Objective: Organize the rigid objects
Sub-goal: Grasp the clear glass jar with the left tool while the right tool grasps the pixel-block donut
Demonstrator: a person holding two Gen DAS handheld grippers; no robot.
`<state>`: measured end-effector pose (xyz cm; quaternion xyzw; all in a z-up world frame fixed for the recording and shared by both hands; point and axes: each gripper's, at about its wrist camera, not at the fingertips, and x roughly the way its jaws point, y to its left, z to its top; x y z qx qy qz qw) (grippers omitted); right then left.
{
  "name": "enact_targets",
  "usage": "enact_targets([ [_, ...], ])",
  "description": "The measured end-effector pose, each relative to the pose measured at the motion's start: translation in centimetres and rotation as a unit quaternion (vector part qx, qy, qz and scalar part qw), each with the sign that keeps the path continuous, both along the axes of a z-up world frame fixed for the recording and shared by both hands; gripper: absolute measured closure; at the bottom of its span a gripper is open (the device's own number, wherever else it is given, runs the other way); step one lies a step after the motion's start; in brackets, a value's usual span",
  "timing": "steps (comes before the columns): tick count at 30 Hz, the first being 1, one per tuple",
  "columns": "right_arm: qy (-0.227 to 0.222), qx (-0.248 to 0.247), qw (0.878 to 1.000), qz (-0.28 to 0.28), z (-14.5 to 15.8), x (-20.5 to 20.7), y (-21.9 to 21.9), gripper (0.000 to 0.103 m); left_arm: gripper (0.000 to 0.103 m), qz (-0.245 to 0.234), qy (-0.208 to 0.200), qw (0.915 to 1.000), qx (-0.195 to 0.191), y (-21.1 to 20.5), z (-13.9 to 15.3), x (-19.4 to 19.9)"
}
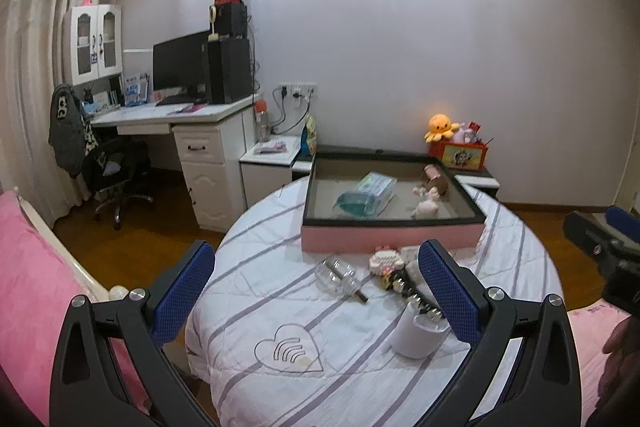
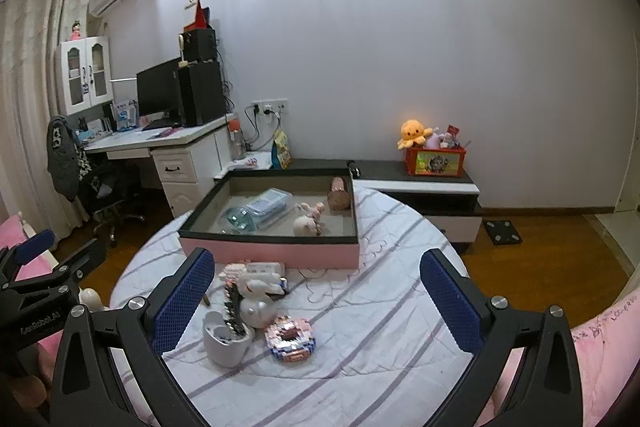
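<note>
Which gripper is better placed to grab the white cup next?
Left. The white cup lies just inside the open left gripper, by its right finger. The open right gripper has it at its left finger, partly hidden.

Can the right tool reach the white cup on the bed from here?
Probably yes. The right tool is open and empty, and the white cup lies low beside its left finger with nothing covering it.

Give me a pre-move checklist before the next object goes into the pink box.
1. Left tongs open and holding nothing: ok.
2. Right tongs open and holding nothing: ok.
3. Pink box has bare floor left for more items: ok.
4. White cup standing upright: not ok, it lies tipped.
5. White rabbit figure free of neighbours for a grasp: not ok, crowded.
6. Clear glass piece intact: cannot tell.
</note>
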<state>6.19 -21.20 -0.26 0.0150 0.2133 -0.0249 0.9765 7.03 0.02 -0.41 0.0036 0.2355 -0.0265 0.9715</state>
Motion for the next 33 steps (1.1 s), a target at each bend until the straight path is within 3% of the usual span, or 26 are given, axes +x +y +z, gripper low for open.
enact_targets([
  [9, 0.084, -0.002, 0.996, 0.009, -4.7, 3.1, -1.2, 0.0, 0.0, -0.007, 0.087, 0.9961, -0.005, -0.1, -5.6, 4.4],
  [14, 0.155, -0.01, 0.988, 0.019, -8.9, 5.1, -1.6, 0.0, 0.0, -0.004, 0.15, 0.9887, -0.009, 0.0, -9.1, 8.3],
  [17, 0.188, -0.007, 0.982, 0.028, -11.1, 6.1, -1.7, 0.0, 0.0, -0.007, 0.165, 0.9862, -0.001, -0.4, -10.2, 9.6],
  [28, 0.227, -0.021, 0.971, 0.07, -14.1, 9.0, -0.4, 0.001, 0.0, -0.004, 0.21, 0.9777, -0.001, -1.3, -12.6, 14.3],
  [33, 0.225, -0.032, 0.97, 0.085, -14.3, 10.1, 0.3, 0.01, 0.0, 0.001, 0.226, 0.974, -0.002, -1.3, -13.6, 16.0],
])
